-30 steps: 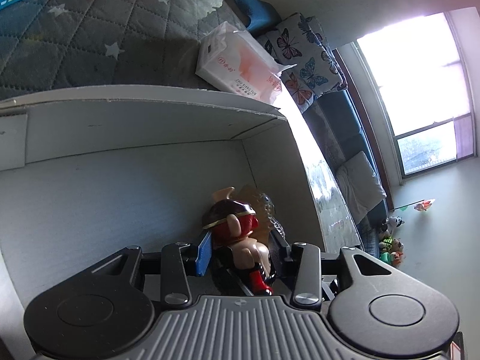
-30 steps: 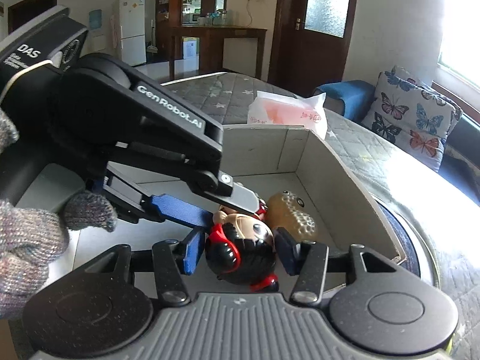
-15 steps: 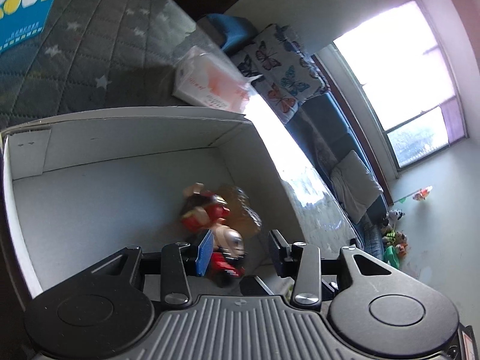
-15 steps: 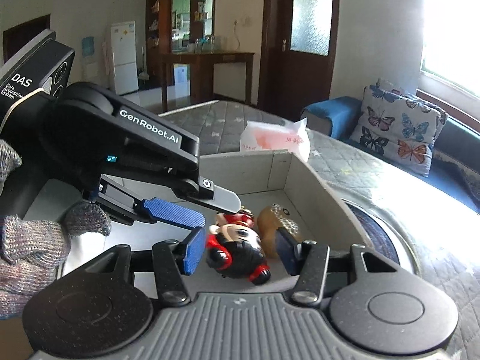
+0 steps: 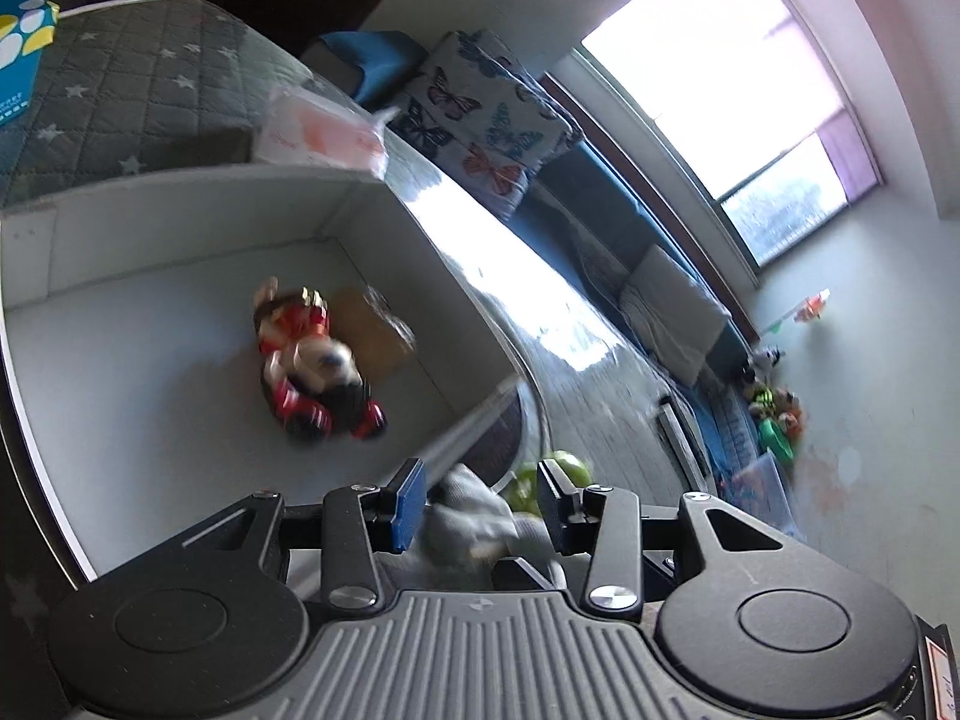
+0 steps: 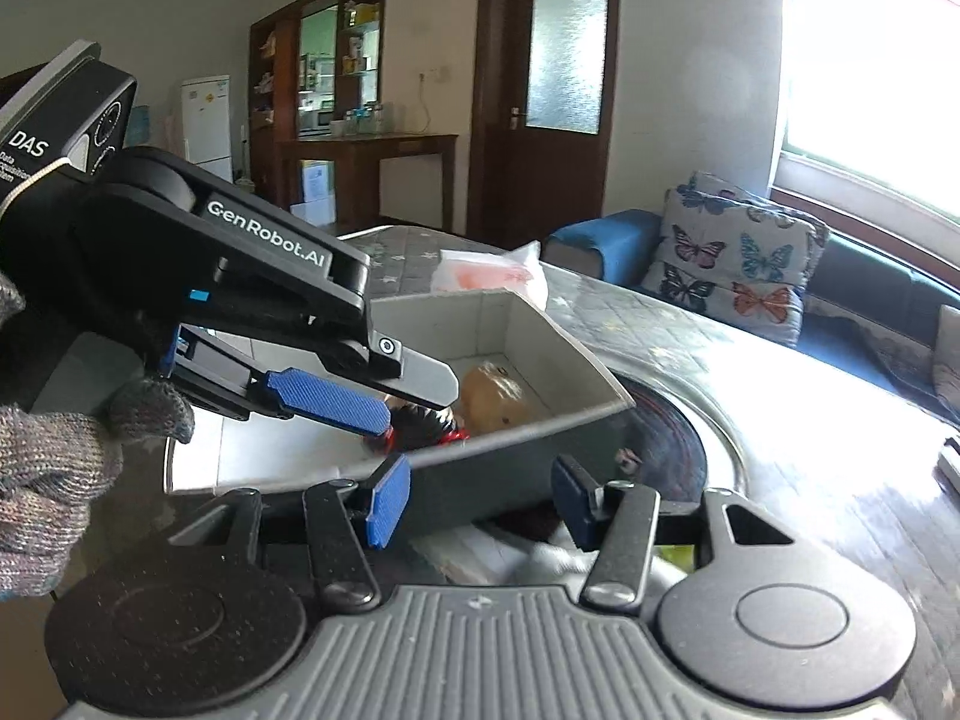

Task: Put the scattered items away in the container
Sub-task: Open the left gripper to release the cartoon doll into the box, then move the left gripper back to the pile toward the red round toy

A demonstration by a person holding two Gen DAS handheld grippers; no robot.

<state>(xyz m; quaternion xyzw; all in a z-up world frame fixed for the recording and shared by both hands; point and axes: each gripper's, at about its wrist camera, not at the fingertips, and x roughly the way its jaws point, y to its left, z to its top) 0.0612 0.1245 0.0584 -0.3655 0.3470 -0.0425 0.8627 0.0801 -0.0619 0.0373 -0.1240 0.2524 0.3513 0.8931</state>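
The white cardboard box (image 5: 180, 192) holds two red-and-black toy figures (image 5: 312, 360) lying blurred on its floor, next to a brown toy (image 5: 372, 330). My left gripper (image 5: 480, 504) is open above the box's near wall, gripping nothing. Behind its fingers show a grey glove and a green item (image 5: 558, 468). In the right wrist view the box (image 6: 540, 438) lies ahead, with the brown toy (image 6: 495, 390) and a dark toy head (image 6: 420, 420) inside. My right gripper (image 6: 480, 498) hangs outside the near wall, jaws opening and empty. The left gripper (image 6: 414, 402) hovers over the box.
A pink-and-white tissue pack (image 5: 318, 138) lies just beyond the box on the grey quilted cover with stars. A blue carton (image 5: 18, 54) sits at the far left. A gloved hand (image 6: 48, 468) holds the left gripper. A butterfly cushion (image 6: 738, 264) rests on the sofa.
Both grippers have let go of their toy figures, which now lie in the box. Both have drawn back and up past the near wall, and the right jaws stand wider.
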